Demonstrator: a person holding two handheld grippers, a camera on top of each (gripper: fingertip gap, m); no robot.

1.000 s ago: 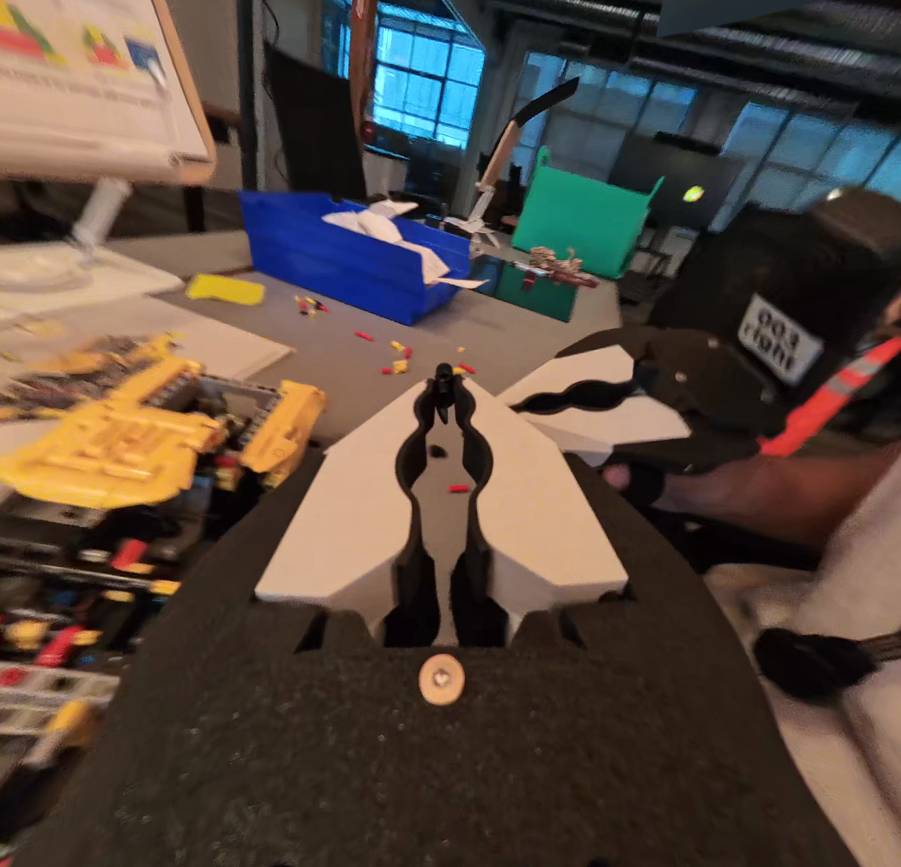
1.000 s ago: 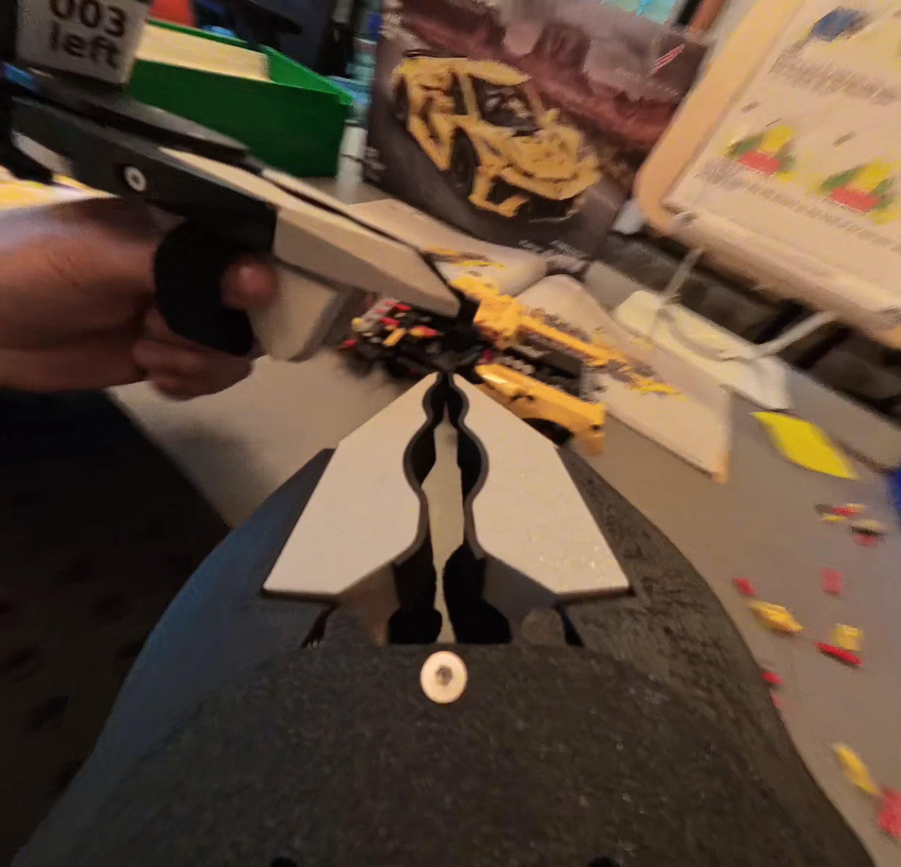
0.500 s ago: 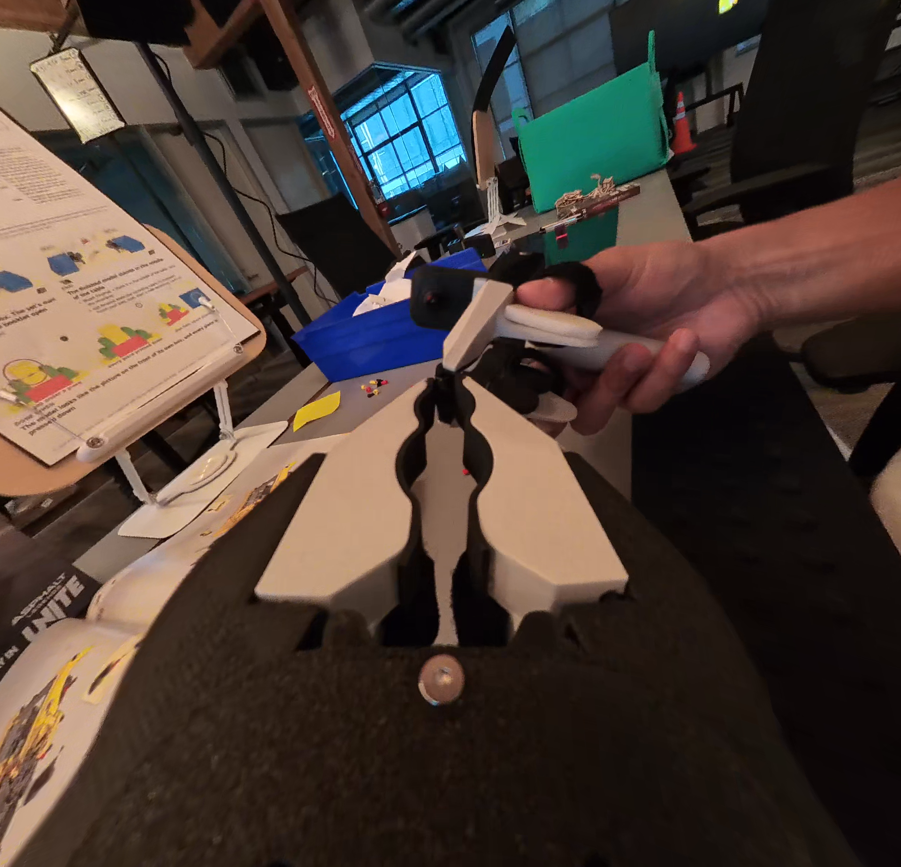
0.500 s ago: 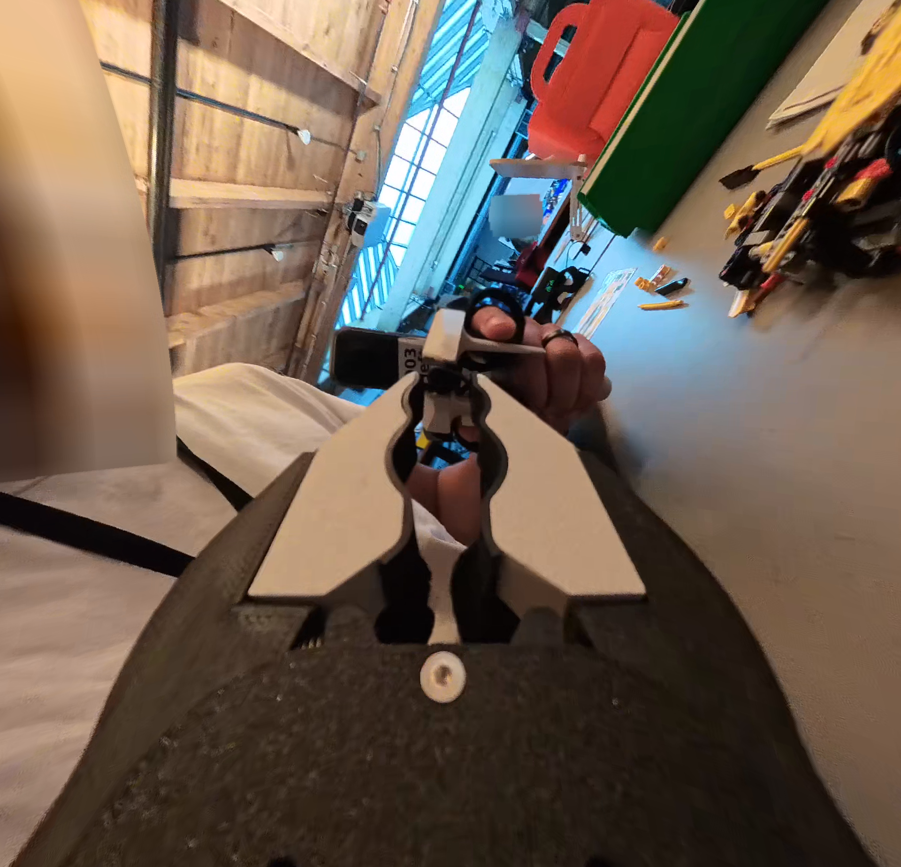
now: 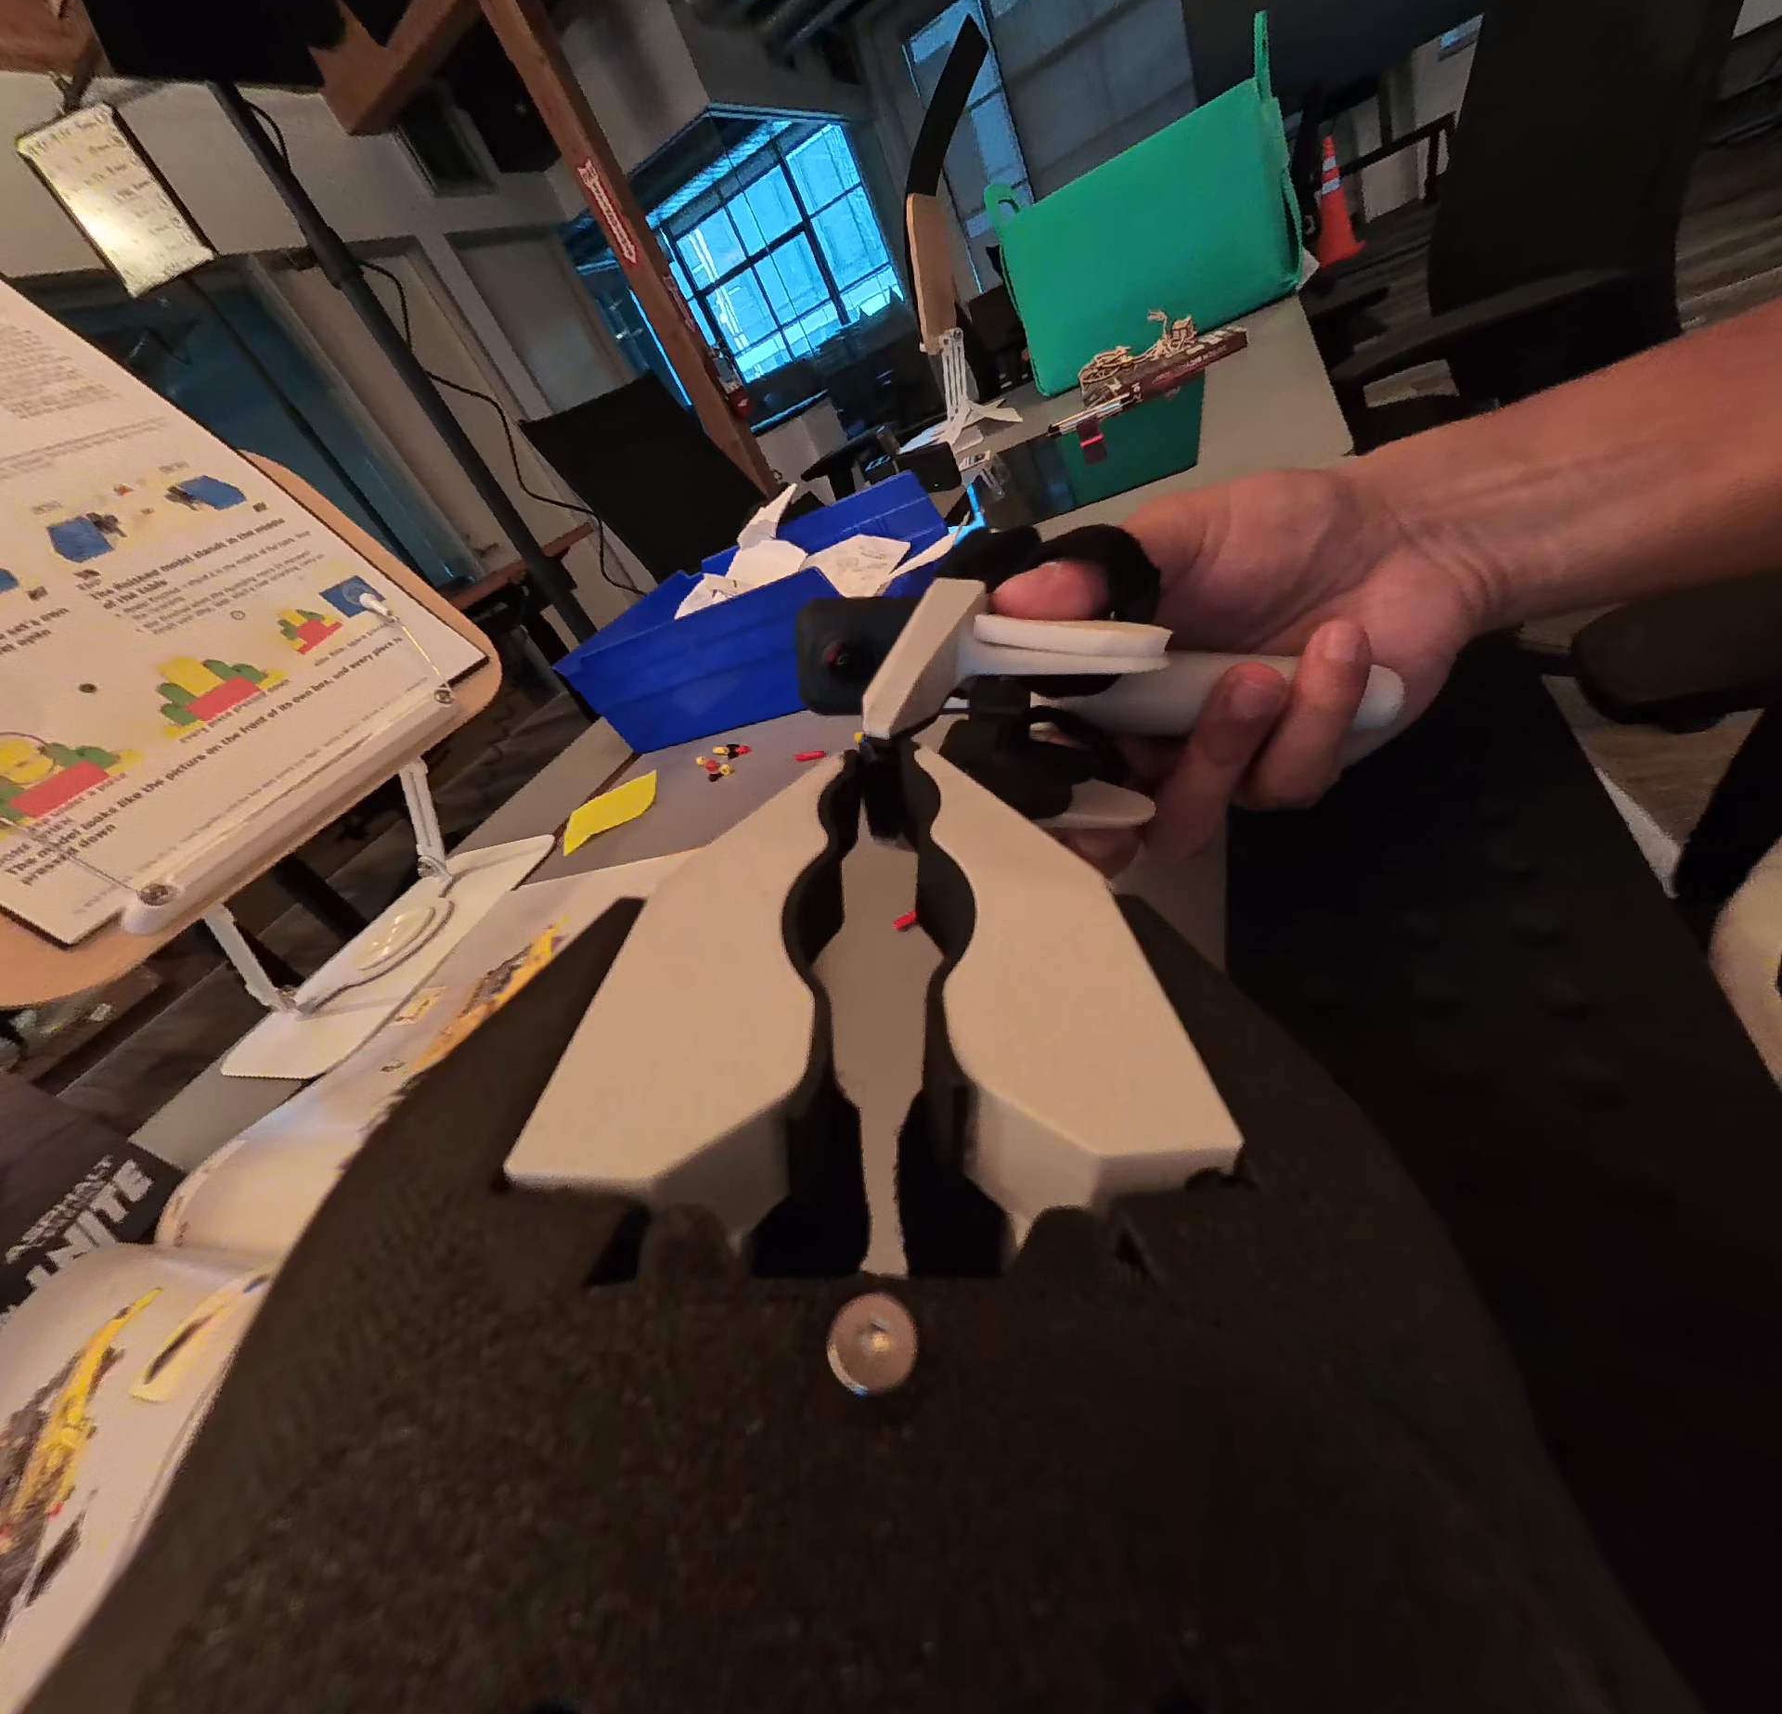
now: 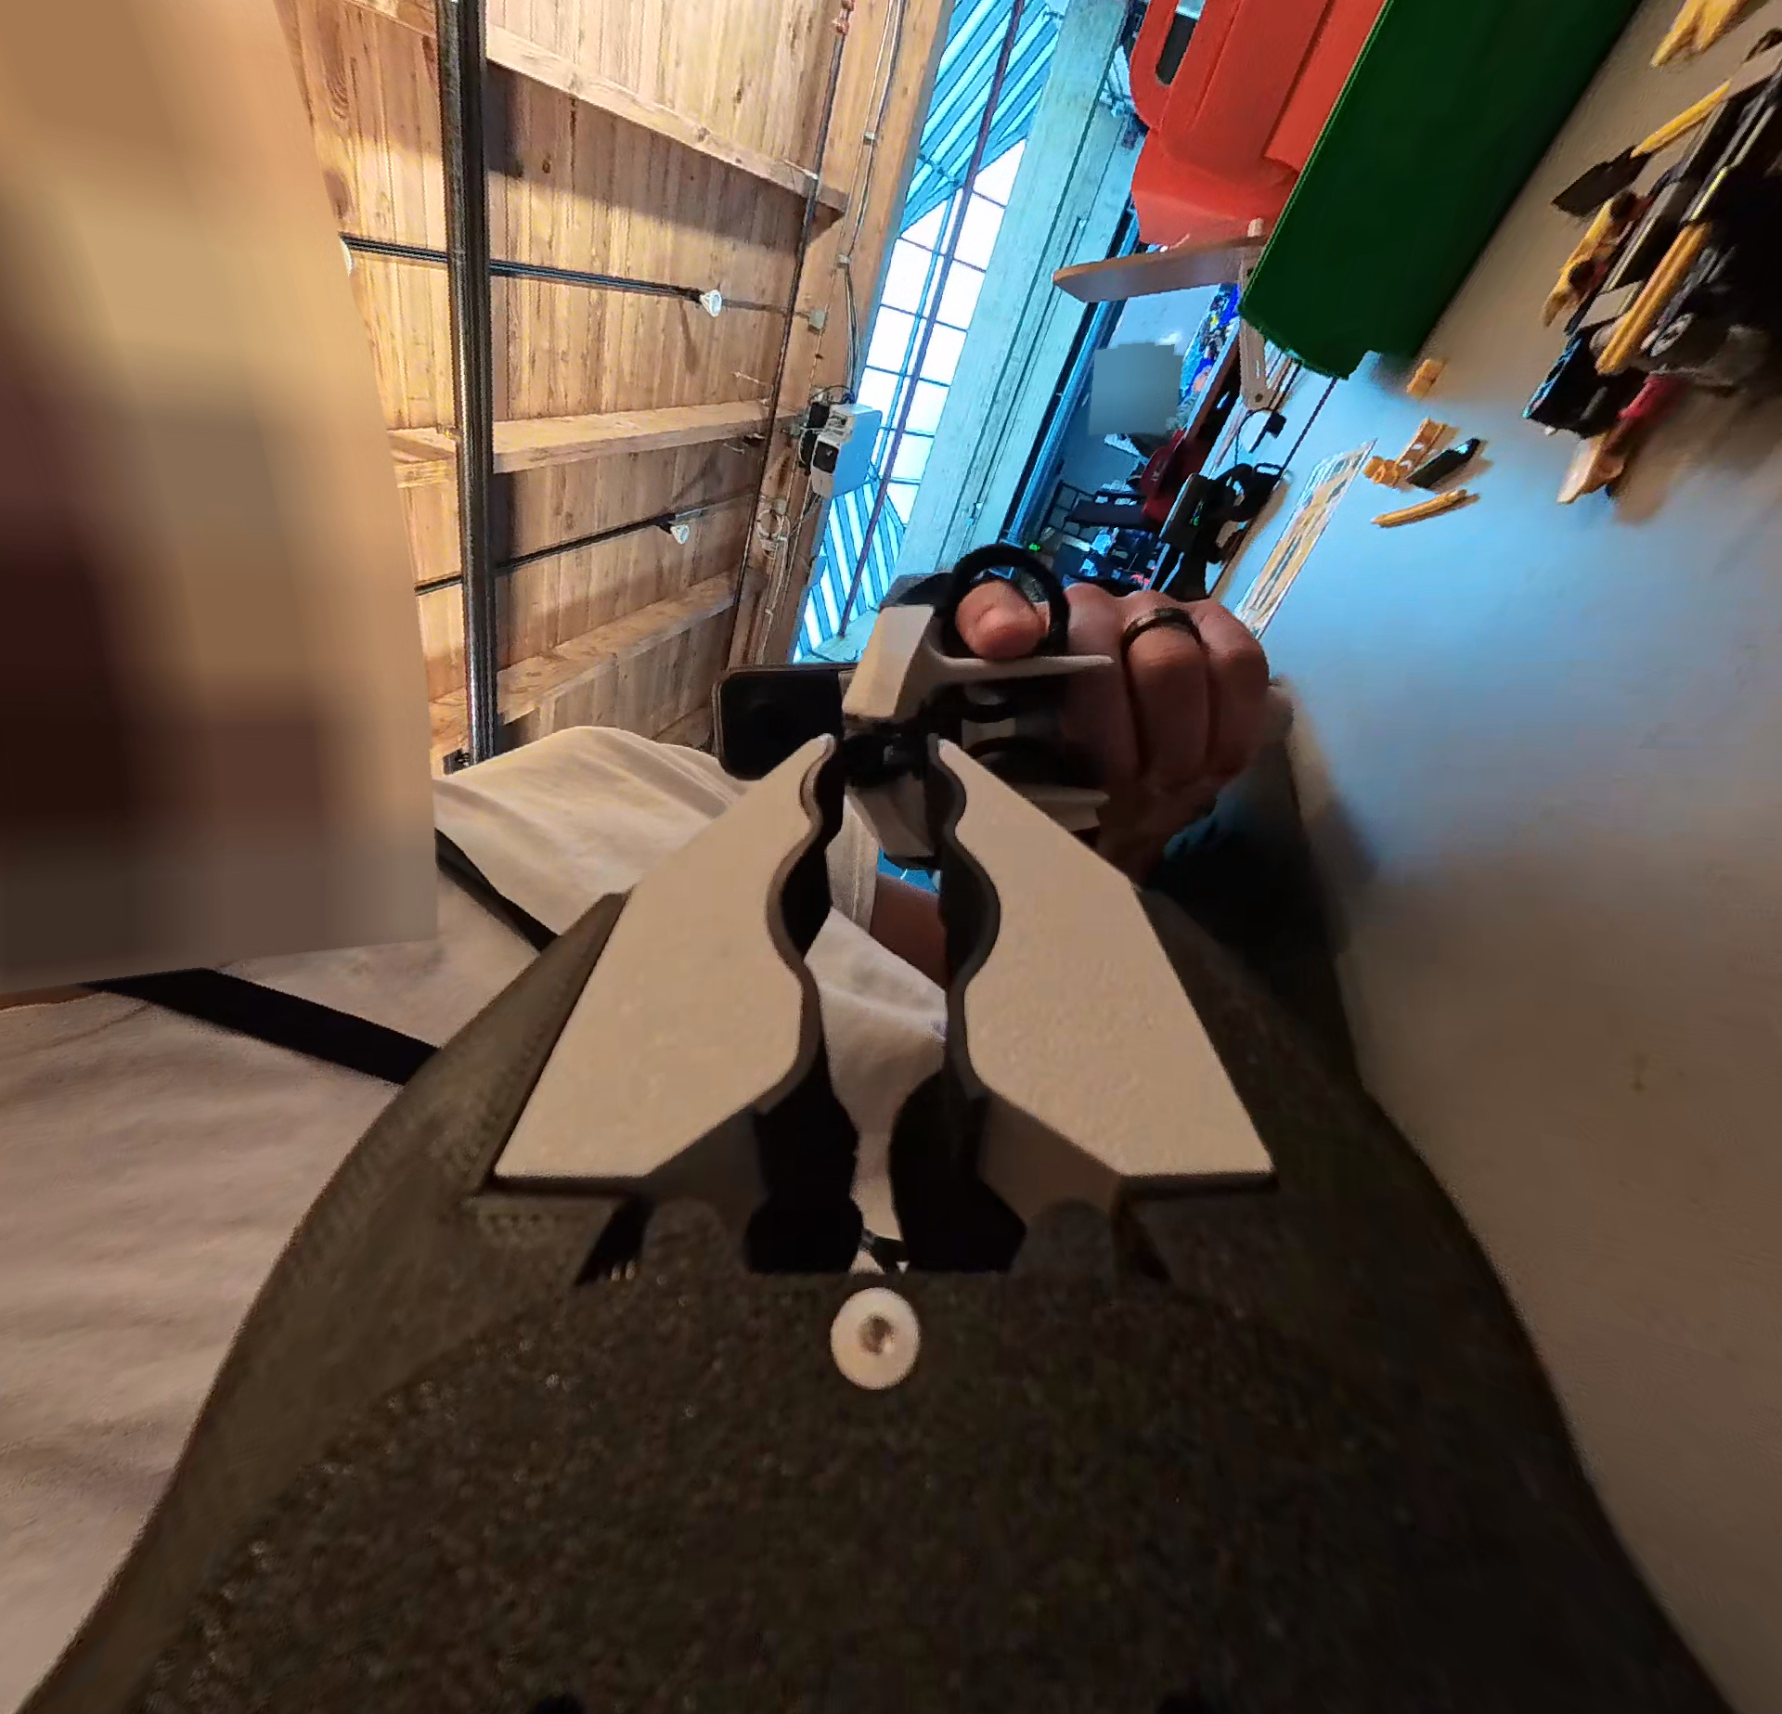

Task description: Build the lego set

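Both hand-held grippers have risen off the counter (image 5: 675, 805) since a second ago. Left hand-held gripper (image 5: 879, 781) clamps a small black piece (image 5: 879, 800); right hand-held gripper (image 6: 882, 761), slightly apart, meets it tip-to-tip, directly ahead.
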